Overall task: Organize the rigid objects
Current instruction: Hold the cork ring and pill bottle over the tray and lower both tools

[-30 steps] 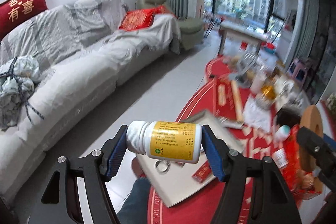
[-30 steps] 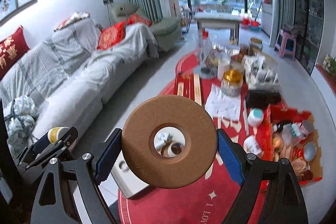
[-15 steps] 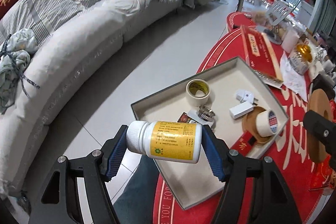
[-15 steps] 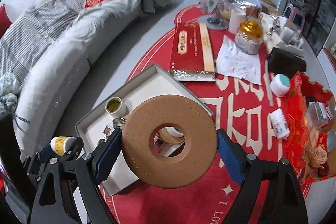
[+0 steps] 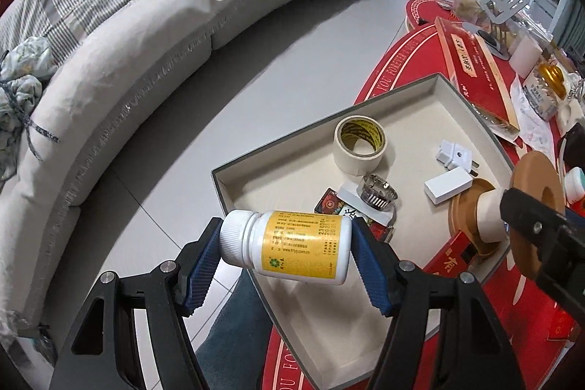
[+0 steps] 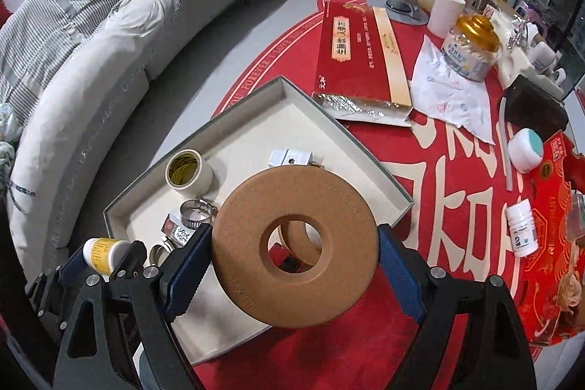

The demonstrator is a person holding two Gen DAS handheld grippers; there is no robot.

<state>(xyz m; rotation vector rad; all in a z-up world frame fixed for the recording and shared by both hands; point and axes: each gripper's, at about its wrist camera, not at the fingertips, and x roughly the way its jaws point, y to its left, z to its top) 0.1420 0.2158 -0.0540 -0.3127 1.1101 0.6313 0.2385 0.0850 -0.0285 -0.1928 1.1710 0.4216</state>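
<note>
Left gripper (image 5: 287, 253) clamped pill bottle (image 5: 289, 245) lying crosswise, over tray's (image 5: 369, 103) near-left edge; right gripper (image 6: 294, 256) clamped brown ring (image 6: 294, 253) upright over tray's near-right edge.

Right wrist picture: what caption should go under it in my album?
Right gripper carries a brown ring above a gray tray of odds and ends.

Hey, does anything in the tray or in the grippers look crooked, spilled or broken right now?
Nothing spilled or broken. The pill bottle is held sideways in the left hand-held gripper, slightly tilted. The tray overhangs the table's edge toward the floor.
</note>
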